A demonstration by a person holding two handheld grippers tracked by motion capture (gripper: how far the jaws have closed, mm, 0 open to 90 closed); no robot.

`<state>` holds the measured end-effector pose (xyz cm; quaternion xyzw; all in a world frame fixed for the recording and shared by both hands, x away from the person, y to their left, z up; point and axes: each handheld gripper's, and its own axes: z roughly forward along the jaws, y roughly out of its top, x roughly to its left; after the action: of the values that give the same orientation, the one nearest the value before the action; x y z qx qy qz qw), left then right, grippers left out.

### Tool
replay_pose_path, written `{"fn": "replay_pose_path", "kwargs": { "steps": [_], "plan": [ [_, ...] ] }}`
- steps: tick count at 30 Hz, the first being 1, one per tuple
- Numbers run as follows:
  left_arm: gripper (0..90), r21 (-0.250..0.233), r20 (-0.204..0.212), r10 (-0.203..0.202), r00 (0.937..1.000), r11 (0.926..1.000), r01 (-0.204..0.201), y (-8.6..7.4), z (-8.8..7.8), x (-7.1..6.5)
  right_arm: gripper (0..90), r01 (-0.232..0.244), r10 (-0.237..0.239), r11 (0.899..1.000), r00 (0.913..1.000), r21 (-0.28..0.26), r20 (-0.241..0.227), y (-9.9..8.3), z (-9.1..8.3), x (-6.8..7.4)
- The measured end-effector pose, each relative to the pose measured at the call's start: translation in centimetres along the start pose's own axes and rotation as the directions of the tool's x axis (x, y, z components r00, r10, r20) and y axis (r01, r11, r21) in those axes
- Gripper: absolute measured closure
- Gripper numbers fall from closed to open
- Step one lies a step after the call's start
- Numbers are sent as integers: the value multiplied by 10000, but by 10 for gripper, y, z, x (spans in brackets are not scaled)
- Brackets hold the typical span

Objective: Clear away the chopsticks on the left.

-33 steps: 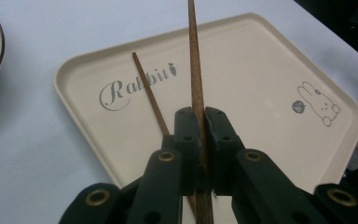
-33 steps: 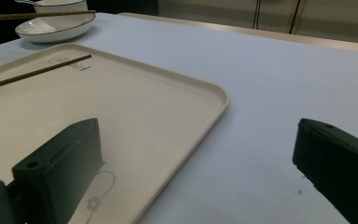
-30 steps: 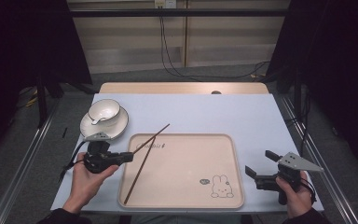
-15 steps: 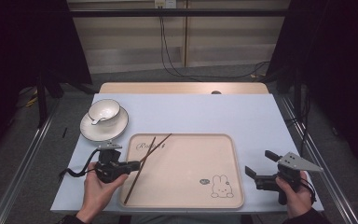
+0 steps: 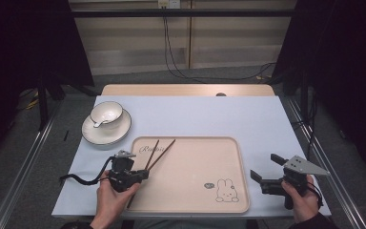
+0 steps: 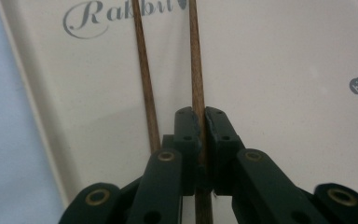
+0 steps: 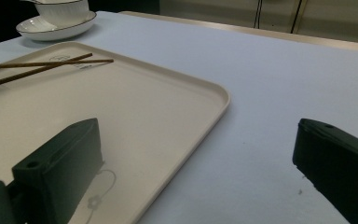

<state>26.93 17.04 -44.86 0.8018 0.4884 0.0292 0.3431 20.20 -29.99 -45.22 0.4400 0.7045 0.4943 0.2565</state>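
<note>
From above, the left gripper (image 5: pixel 140 174) pinches one chopstick (image 5: pixel 161 155) over the rabbit tray (image 5: pixel 190 191); its own view shows jaws shut near that chopstick's end, so it may pivot and knock the loose chopstick (image 6: pixel 145 84); the right gripper (image 7: pixel 200 172), per its view, gapes empty at the tray's edge.

Rectangular table (image 5: pixel 267 119) with a pale blue-grey top and a light wooden strip running along its far edge. Lying directly on the top: a cream rectangular tray (image 5: pixel 205 200) with rounded corners, sitting at the near centre and bearing the script word "Rabbit" and a small rabbit drawing; and a round white saucer with a dark rim (image 5: pixel 91 137), sitting at the far left, just beyond the tray's far-left corner and apart from it. The table is standing on a grey floor (image 5: pixel 24 157).
</note>
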Motion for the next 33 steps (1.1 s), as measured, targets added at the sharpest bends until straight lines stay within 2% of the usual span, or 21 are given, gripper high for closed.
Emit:
{"fn": "replay_pose_path", "kwargs": {
  "steps": [9, 10, 12, 16, 17, 19, 21, 22, 23, 24, 25, 26, 27, 28, 29, 30, 32, 33],
  "plan": [
    [839, 427, -89, 1, 10000, 9991, 3, -4, 13, -8, 10, -22, 22, 10000, 10000, 35, -27, 0, 0, 0],
    [838, 579, -26, 104, 9999, 9983, -102, -4, 14, -8, 11, -24, 24, 10000, 10000, 37, -28, 0, 0, 0],
    [837, 532, -59, 113, 9999, 9985, -109, -4, 14, -8, 10, -24, 25, 10000, 10000, 48, -23, 0, 0, 0],
    [769, 444, 79, 165, 9998, 9989, -168, -4, 15, -7, 10, -27, 28, 10000, 10000, 54, -32, 0, 0, 1],
    [736, 435, 324, 170, 9993, 9989, -184, -4, 14, -7, 10, -21, 21, 10000, 10000, 56, -35, 0, 0, 1],
    [707, 339, 317, 205, 9993, 9992, -215, -4, 15, -7, 10, -23, 23, 10000, 10000, 43, -13, 0, 0, 1],
    [637, 281, 422, 403, 9983, 9987, -415, -4, 14, -7, 11, -29, 29, 10000, 10000, 74, -60, 0, 0, 1],
    [606, 273, 440, 642, 9970, 9975, -654, -4, 13, -7, 10, -20, 20, 10000, 10000, 68, -56, 0, 0, 1],
    [568, 63, 436, 714, 9965, 9974, -718, -4, 12, -7, 10, -22, 22, 10000, 10000, 72, -61, 0, 0, 1],
    [482, -204, 626, 1123, 9917, 9936, -1112, -3, 8, -7, 11, -36, 37, 10000, 10000, 85, -88, -1, 0, 1],
    [455, -204, 626, 1123, 9917, 9936, -1112, -3, 8, -7, 11, -36, 37, 10000, 10000, 85, -88, -1, 0, 1],
    [455, -420, 747, 1533, 9854, 9877, -1505, -2, 5, -5, 10, -38, 38, 10000, 10000, 74, -70, -1, 0, 1],
    [384, -577, 763, 1708, 9823, 9843, -1667, -1, 3, -5, 10, -51, 52, 10000, 10000, 67, -58, -1, 0, 1],
    [330, -690, 768, 1990, 9770, 9786, -1939, 0, 1, -4, 10, -59, 60, 10000, 10000, 62, -59, -1, 0, 1],
    [196, -887, 665, 2143, 9745, 9741, -2081, 1, -2, -3, 11, -51, 51, 10000, 10000, 30, -21, -1, 0, 1],
    [196, -1023, 570, 2286, 9718, 9696, -2221, 2, -4, -1, 11, -51, 51, 10000, 10000, 30, -21, -1, 0, 1],
    [72, -1316, 532, 2549, 9655, 9602, -2462, 3, -12, 3, 10, -60, 60, 10000, 10000, 37, -34, 0, 0, 0],
    [62, -1511, 590, 3045, 9507, 9441, -2930, 2, -18, 6, 10, -65, 66, 10000, 10000, 41, -36, 0, 0, 0]
  ]
}}
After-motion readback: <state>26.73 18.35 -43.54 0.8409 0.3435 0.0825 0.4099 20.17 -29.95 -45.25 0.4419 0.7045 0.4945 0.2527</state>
